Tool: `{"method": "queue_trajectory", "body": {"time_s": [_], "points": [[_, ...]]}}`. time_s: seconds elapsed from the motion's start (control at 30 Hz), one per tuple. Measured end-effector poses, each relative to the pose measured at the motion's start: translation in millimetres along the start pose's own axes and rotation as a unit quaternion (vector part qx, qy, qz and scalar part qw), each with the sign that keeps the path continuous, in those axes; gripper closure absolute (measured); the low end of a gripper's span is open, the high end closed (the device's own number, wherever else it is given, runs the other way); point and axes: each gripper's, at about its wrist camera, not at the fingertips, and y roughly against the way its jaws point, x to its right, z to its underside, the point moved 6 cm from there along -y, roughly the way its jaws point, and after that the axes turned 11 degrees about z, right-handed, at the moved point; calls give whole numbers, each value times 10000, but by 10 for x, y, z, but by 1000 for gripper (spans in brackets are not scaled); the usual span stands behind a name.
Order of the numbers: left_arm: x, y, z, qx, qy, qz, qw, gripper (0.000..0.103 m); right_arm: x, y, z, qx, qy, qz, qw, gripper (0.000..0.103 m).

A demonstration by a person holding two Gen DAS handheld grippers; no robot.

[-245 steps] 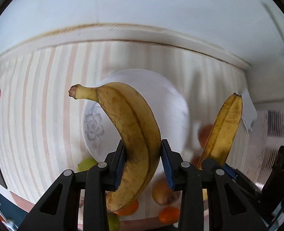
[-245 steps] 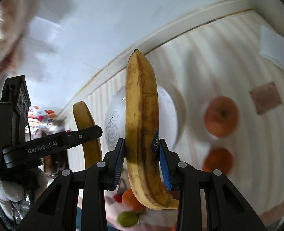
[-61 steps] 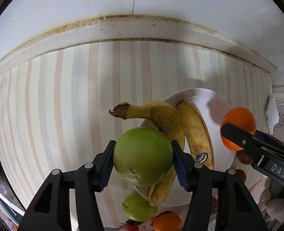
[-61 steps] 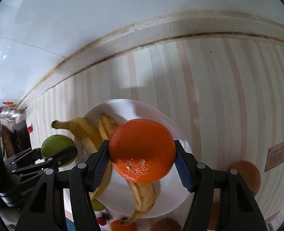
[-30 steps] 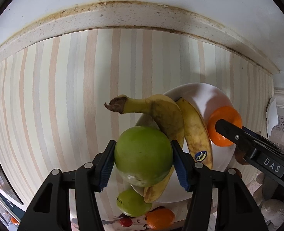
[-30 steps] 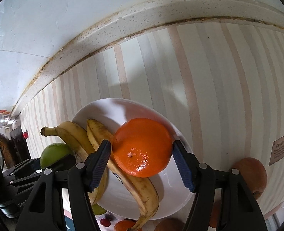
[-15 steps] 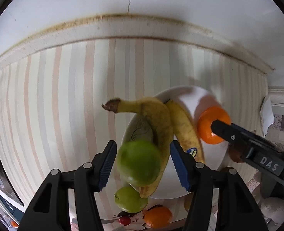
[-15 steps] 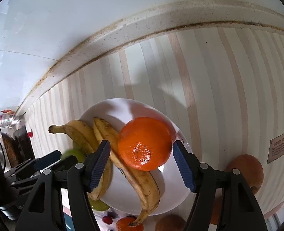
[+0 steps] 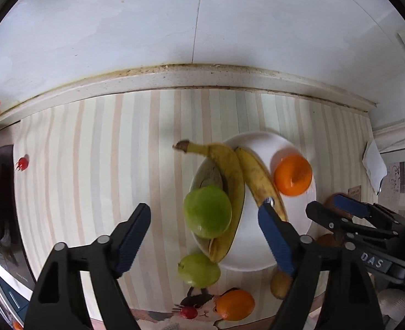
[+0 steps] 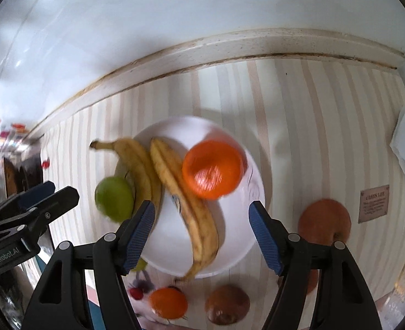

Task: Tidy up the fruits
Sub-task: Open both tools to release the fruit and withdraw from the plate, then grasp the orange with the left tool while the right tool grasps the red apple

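Left wrist: green apple (image 9: 207, 211) lies on plate (image 9: 298, 243) beyond opening, empty fingers (image 9: 135, 232).

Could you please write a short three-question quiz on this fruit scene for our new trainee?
1. True or false: the left gripper grips the green apple.
2. How many bananas lie on the white plate?
3. The orange on the plate is: A) beside the bananas, B) off the plate, C) under the apple.

Key: 1 false, its jaws are opening and clear of it; 2 two; 3 A.
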Motion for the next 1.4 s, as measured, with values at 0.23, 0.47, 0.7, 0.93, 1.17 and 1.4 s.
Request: {"method": "queue_trajectory", "body": {"time_s": [0.23,0.47,0.7,0.93,1.17,1.4], "points": [[-8,178,368,278,62,-106,9995,17,-107,274,353,297,259,41,9992,30],[39,470,581,668,63,-124,9977,17,-113,614,600,687,264,36,9973,29],[125,682,779,872,-3,-110,9961,17,-106,917,843,1014,261,-34,9945,17],[231,556,1162,671,-126,-190,9975,17,64,809,1178,864,117,-158,9961,11],[300,-192,1801,-288,-237,-154,9992,17,399,242,1568,334,-245,-127,9991,11],[436,-801,1994,-908,-403,-112,9950,17,554,-107,1725,117,-492,-126,9986,13]]}}
